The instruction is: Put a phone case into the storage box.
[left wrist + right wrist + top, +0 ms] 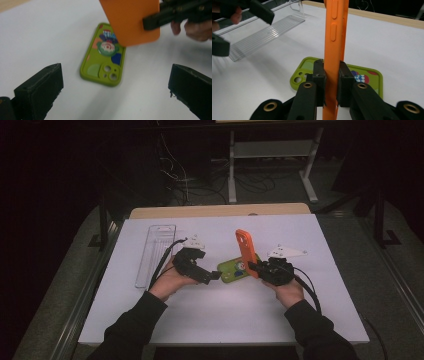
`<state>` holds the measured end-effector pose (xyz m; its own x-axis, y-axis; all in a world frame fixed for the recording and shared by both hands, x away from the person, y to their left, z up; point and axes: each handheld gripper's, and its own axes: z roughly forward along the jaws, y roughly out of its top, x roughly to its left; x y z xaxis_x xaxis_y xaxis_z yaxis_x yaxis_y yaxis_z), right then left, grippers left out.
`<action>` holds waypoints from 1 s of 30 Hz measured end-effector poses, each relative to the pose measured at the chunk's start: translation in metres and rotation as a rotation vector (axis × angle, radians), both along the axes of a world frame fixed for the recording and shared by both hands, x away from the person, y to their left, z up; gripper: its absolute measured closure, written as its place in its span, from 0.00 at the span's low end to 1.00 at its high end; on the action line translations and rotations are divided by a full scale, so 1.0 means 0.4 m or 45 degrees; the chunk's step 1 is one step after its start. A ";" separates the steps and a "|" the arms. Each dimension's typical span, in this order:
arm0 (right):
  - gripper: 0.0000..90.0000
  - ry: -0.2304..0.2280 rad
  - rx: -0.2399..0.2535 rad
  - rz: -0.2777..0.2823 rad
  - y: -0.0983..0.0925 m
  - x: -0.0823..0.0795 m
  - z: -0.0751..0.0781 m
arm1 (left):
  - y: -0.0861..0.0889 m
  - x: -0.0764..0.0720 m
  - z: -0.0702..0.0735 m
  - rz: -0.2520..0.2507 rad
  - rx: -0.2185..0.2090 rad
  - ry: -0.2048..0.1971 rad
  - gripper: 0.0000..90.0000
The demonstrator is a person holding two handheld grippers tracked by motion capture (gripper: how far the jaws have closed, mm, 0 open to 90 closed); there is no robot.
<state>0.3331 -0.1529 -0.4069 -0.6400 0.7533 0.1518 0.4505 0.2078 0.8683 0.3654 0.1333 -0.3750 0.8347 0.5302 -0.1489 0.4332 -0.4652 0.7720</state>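
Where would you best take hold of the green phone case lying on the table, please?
Grip the green phone case across its two long edges, coming straight down from above: it lies flat, camera holes up, and the open left tool spans its narrow width.

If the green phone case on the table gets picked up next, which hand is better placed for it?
Probably the left. The left gripper has open, empty jaws aimed at the green case, which lies flat close ahead. The right gripper is clamped on the orange case, held upright above it.
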 end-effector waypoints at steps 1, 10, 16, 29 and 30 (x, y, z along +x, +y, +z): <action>0.88 0.000 0.000 0.000 0.000 0.000 0.000 | -0.003 0.004 0.002 0.004 -0.018 -0.008 0.00; 0.88 0.009 0.034 0.018 0.013 -0.007 0.003 | -0.046 0.042 0.035 -0.003 -0.128 -0.007 0.00; 0.88 0.001 0.037 0.033 0.021 -0.009 0.004 | -0.077 0.064 0.048 -0.008 -0.191 -0.012 0.00; 0.88 -0.006 0.048 0.061 0.034 -0.017 0.009 | -0.130 0.095 0.038 -0.008 -0.266 -0.027 0.00; 0.88 -0.007 0.048 0.063 0.035 -0.017 0.009 | -0.134 0.095 0.037 -0.005 -0.282 -0.017 0.00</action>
<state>0.3262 -0.1388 -0.4034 -0.6771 0.7145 0.1760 0.4357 0.1966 0.8784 0.4034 0.0799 -0.3603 0.8395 0.4823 -0.2503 0.4206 -0.2850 0.8613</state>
